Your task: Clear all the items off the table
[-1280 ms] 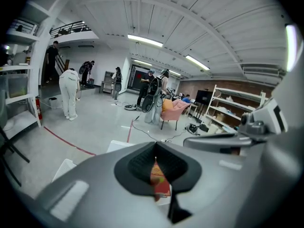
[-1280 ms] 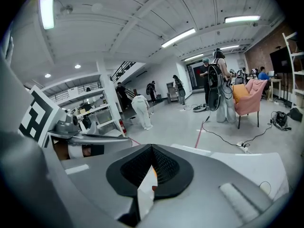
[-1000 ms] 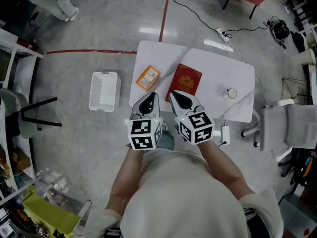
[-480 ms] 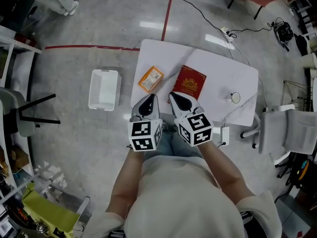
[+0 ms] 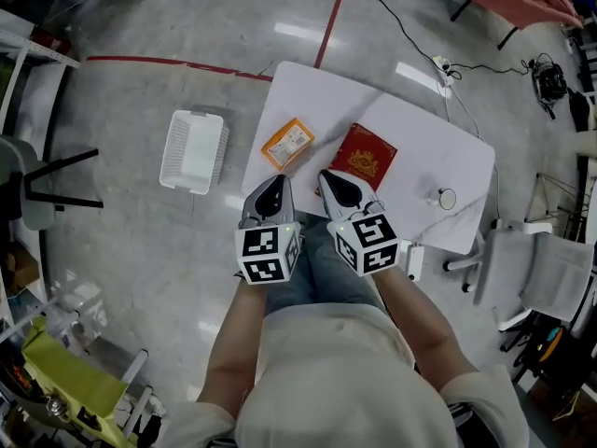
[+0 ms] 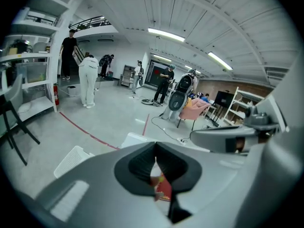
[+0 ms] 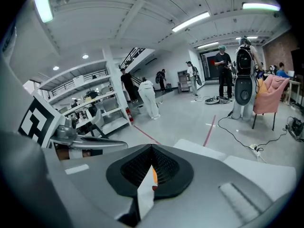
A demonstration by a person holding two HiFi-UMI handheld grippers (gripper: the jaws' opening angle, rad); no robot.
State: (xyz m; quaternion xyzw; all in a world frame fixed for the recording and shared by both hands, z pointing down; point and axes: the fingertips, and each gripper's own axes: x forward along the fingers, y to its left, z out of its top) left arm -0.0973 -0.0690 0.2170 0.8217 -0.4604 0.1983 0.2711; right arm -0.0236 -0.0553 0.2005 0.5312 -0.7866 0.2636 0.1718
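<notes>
Grippers, two, jaws pressed together and empty: left gripper [image 5: 273,187] and right gripper [image 5: 333,185], side by side, have sunk slightly toward the near edge of the white table [image 5: 410,129] over the last second. Items, three, unmoved on the tabletop: orange packet [image 5: 287,142] at twelve o'clock from the left gripper, red booklet [image 5: 366,157] at one o'clock from the right gripper, small round object [image 5: 448,198] at the table's three o'clock end; white basket [image 5: 193,151] on the floor at its nine o'clock. Clearing judged not yet begun; the jaws must spread before either near item can be taken.

Legible text: none. Print on orange packet [image 5: 287,143] and gold emblem on red booklet [image 5: 365,157]: too small to read.
</notes>
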